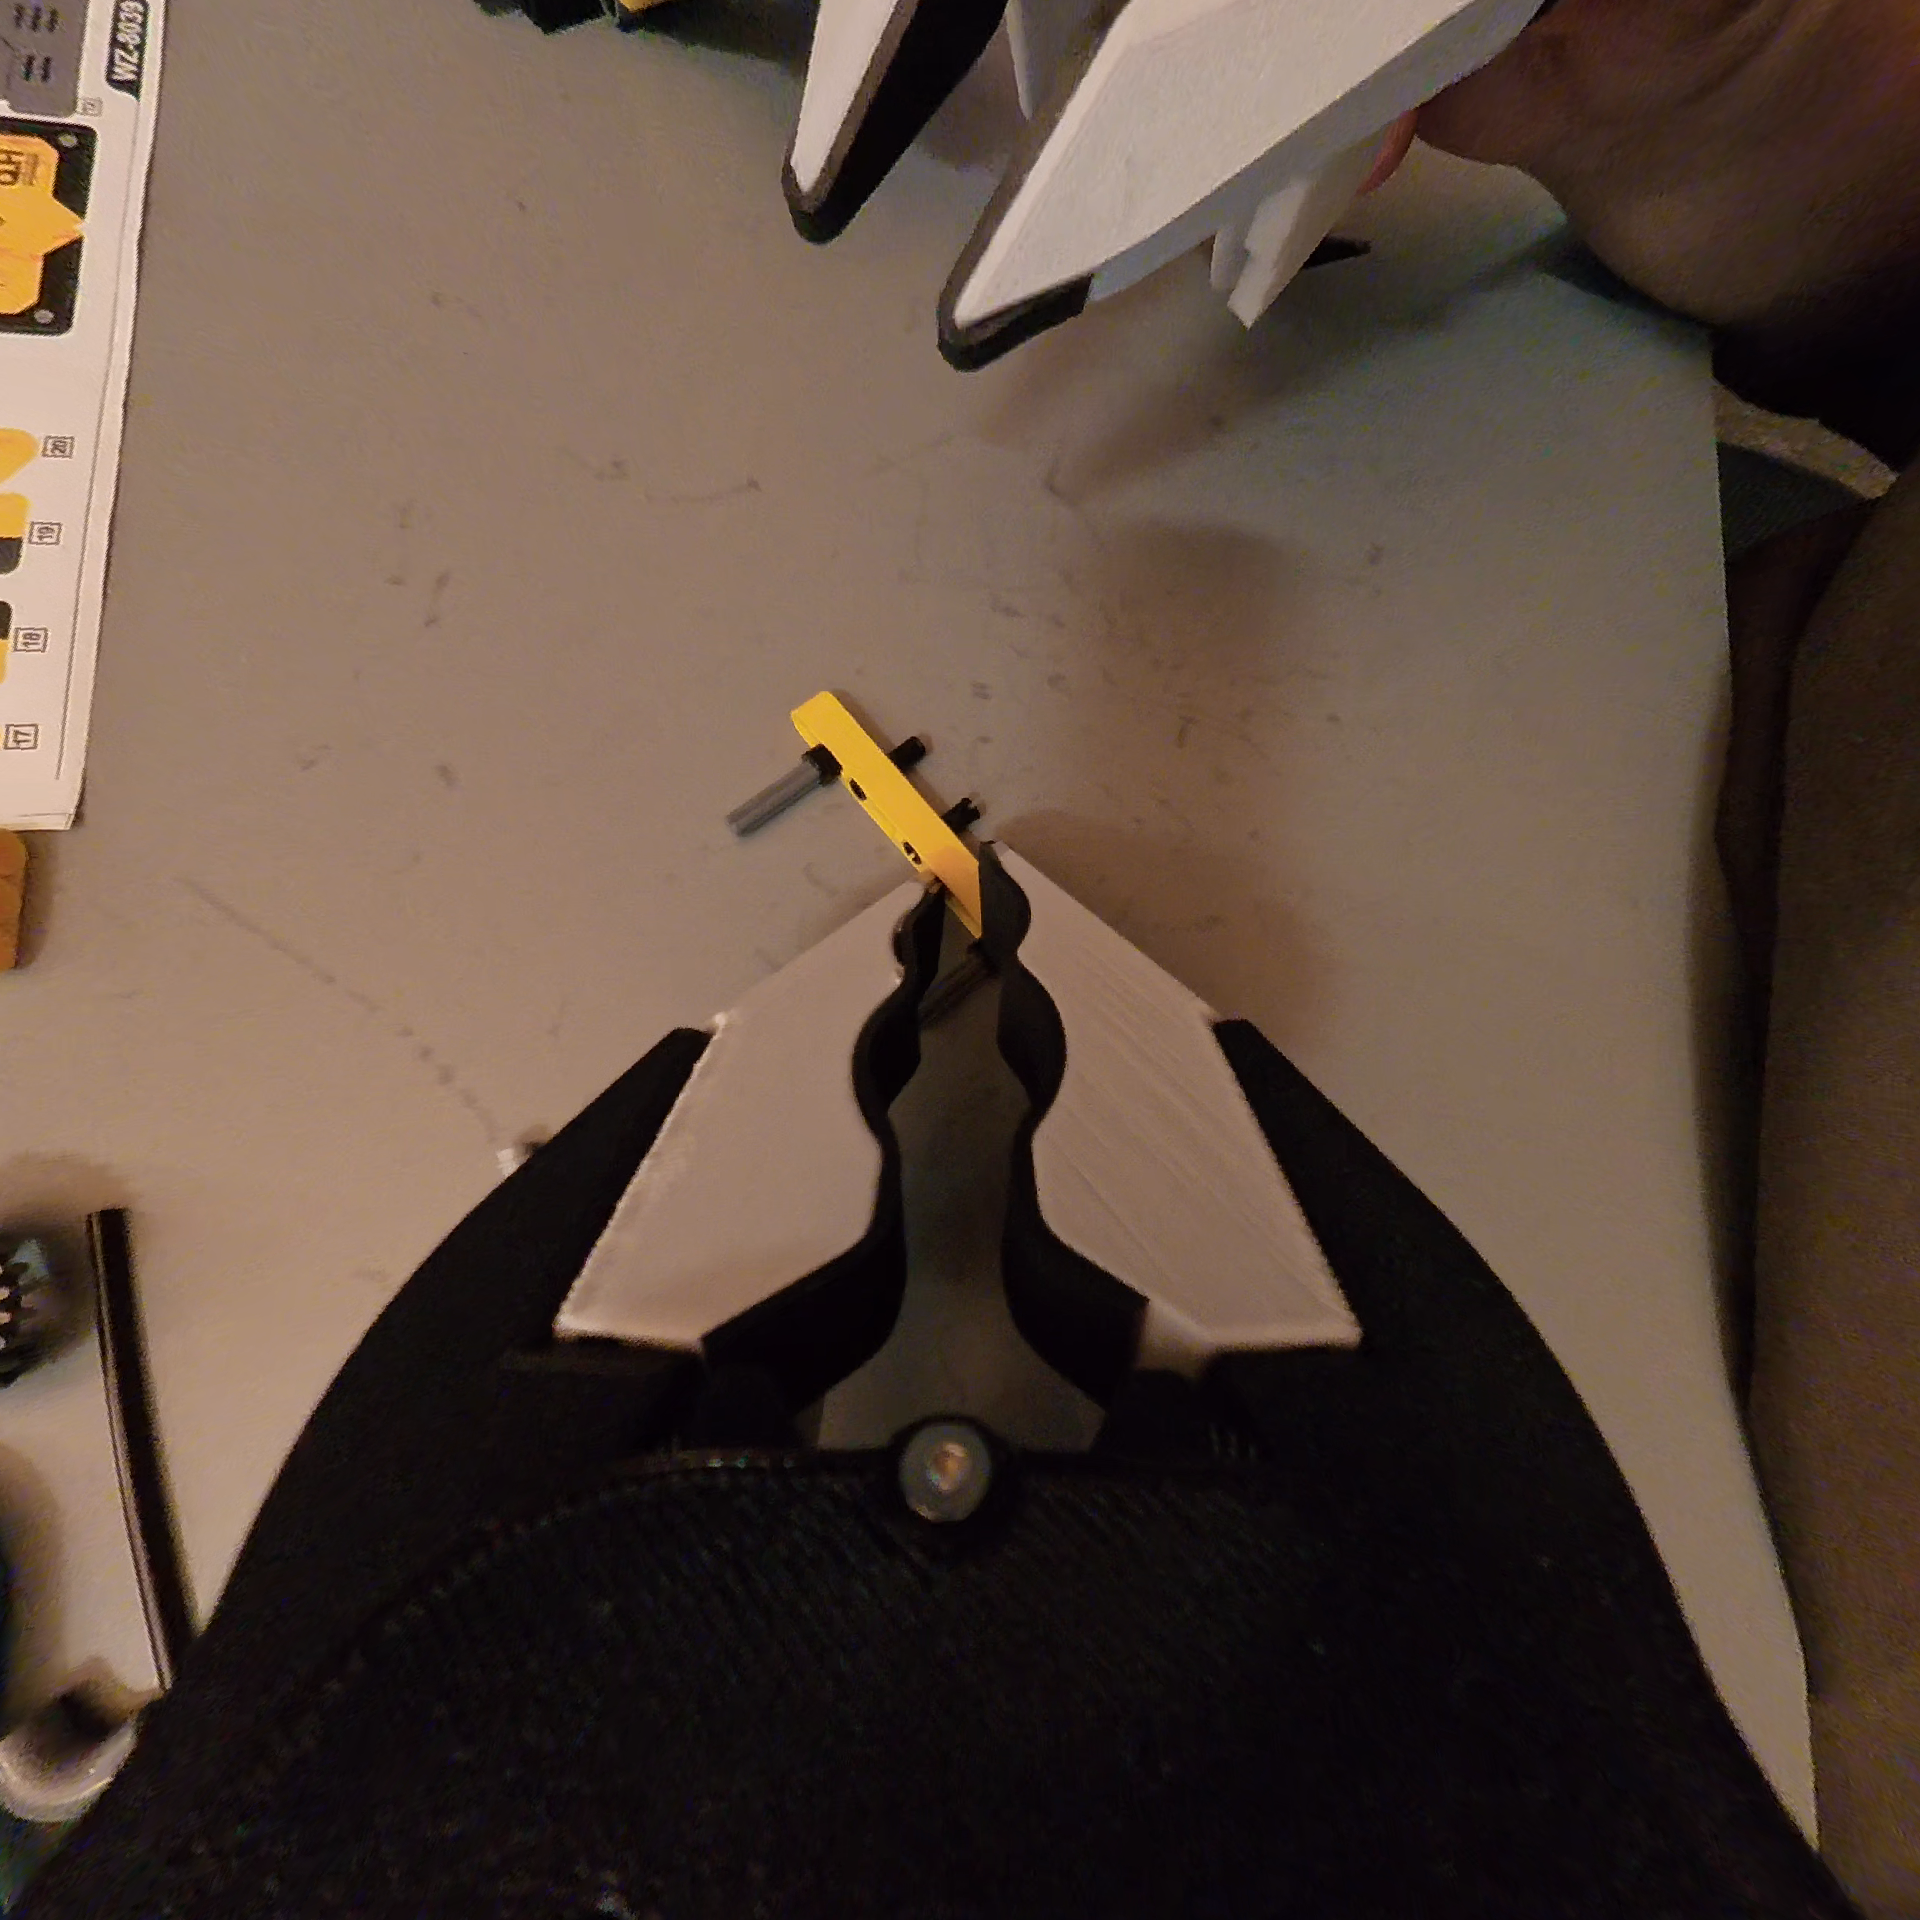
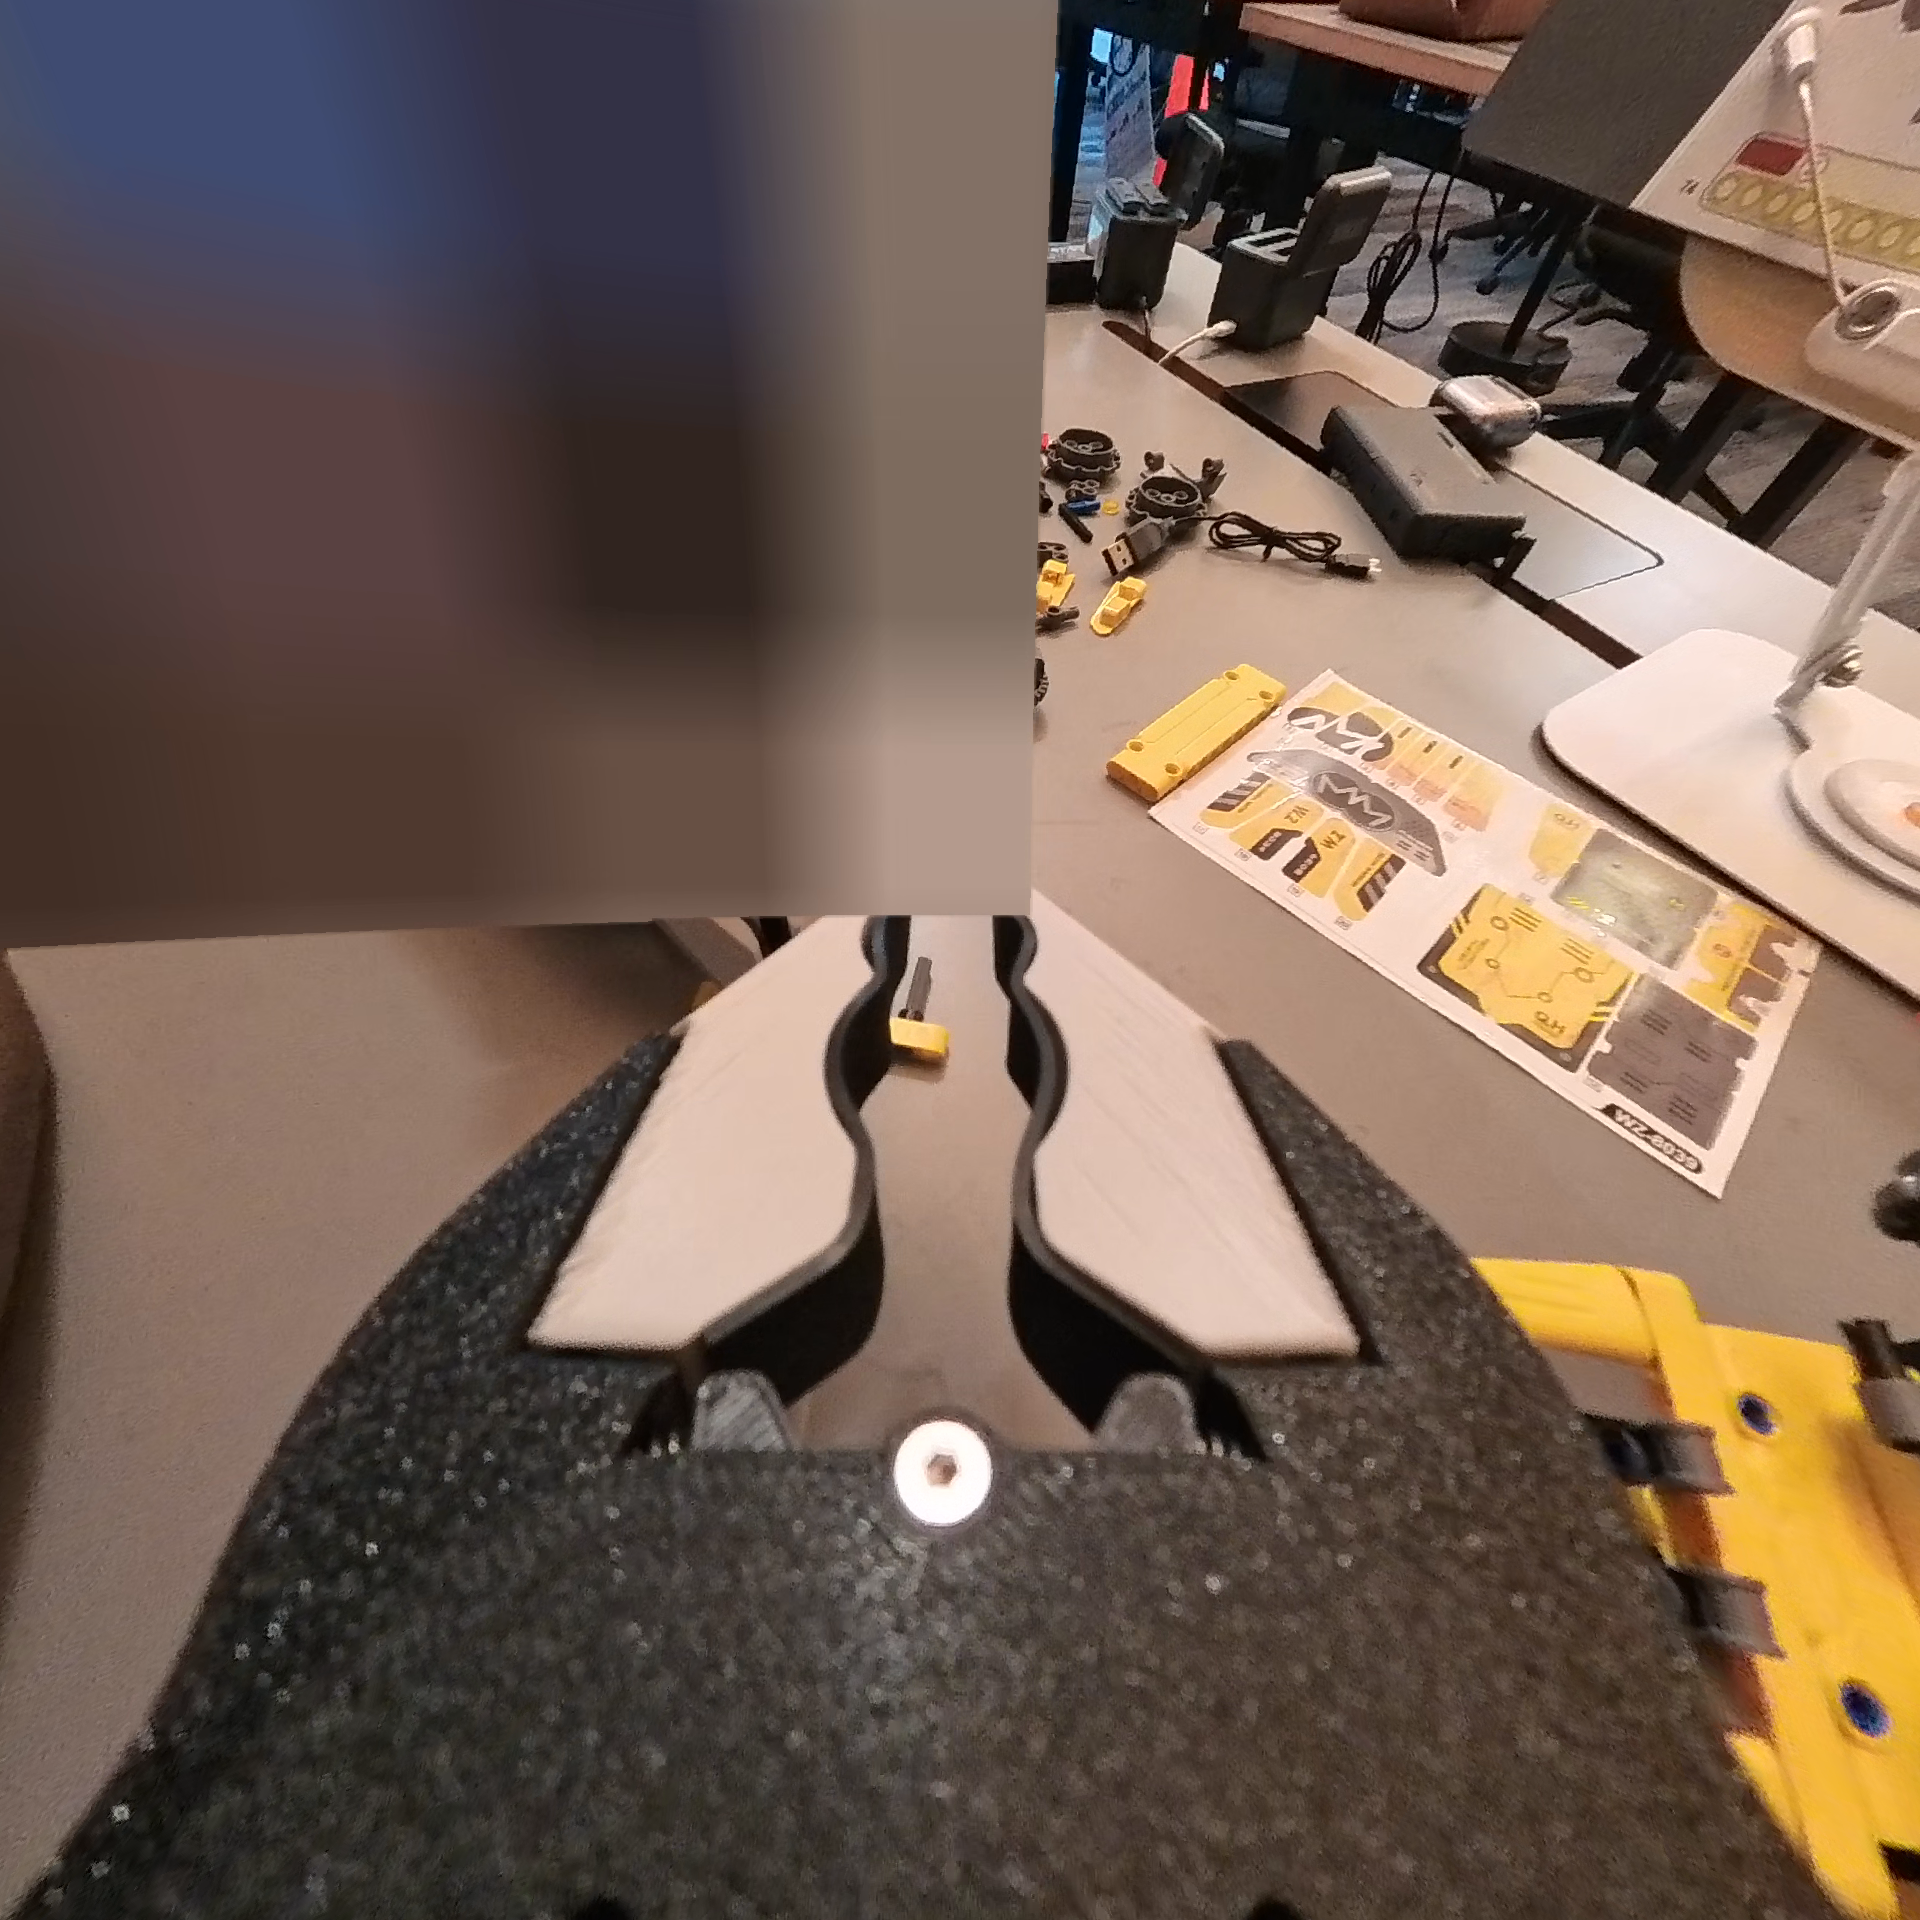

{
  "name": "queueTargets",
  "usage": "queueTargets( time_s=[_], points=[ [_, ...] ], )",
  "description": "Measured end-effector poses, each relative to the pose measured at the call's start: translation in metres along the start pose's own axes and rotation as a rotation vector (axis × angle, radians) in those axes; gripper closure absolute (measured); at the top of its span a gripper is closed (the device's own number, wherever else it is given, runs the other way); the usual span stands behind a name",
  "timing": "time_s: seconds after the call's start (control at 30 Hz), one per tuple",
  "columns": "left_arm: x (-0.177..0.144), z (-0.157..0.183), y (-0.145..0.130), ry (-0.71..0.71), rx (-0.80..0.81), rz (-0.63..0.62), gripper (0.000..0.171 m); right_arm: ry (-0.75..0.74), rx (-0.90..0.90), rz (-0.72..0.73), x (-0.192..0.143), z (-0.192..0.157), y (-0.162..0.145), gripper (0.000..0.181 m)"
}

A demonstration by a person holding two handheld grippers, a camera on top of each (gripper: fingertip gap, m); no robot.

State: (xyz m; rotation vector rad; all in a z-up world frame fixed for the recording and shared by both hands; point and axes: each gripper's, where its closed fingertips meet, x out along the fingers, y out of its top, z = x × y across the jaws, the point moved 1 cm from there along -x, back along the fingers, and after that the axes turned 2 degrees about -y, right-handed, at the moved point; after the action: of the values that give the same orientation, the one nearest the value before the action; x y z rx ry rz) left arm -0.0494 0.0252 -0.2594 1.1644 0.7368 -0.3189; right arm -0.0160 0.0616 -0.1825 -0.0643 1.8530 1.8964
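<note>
My left gripper [image 1: 958, 891] is shut on one end of a short yellow beam [image 1: 878, 784] and holds it just above the grey table [image 1: 520, 520]. Two black pins stick out of the beam's far side, and a grey axle [image 1: 767, 806] sticks out to the left. My right gripper [image 2: 945, 935] is open and empty; its fingertips are partly hidden by a blurred patch. The yellow beam [image 2: 920, 1034] with a black pin shows between its fingers, farther off. In the left wrist view the right gripper [image 1: 894, 281] hovers at the top, apart from the beam.
A sticker sheet [image 2: 1507, 914] lies on the table, also at the left edge of the left wrist view [image 1: 62, 416]. A yellow panel [image 2: 1195, 727], loose parts [image 2: 1122, 520], a USB cable [image 2: 1278, 540], a white stand base [image 2: 1683, 748] and a yellow assembly [image 2: 1714, 1558] surround it. The table edge [image 1: 1725, 727] runs on the right. The gap from one gripper's tips to the other's is roughly 9 cm.
</note>
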Motion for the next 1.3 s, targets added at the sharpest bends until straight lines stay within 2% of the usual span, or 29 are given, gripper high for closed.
queueTargets(
  time_s=[1.3],
  points=[
    [0.0,0.0,0.0,-0.009,-0.004,0.005,0.163,0.079,0.054,-0.052,0.02,-0.003,-0.021,0.166]
  ],
)
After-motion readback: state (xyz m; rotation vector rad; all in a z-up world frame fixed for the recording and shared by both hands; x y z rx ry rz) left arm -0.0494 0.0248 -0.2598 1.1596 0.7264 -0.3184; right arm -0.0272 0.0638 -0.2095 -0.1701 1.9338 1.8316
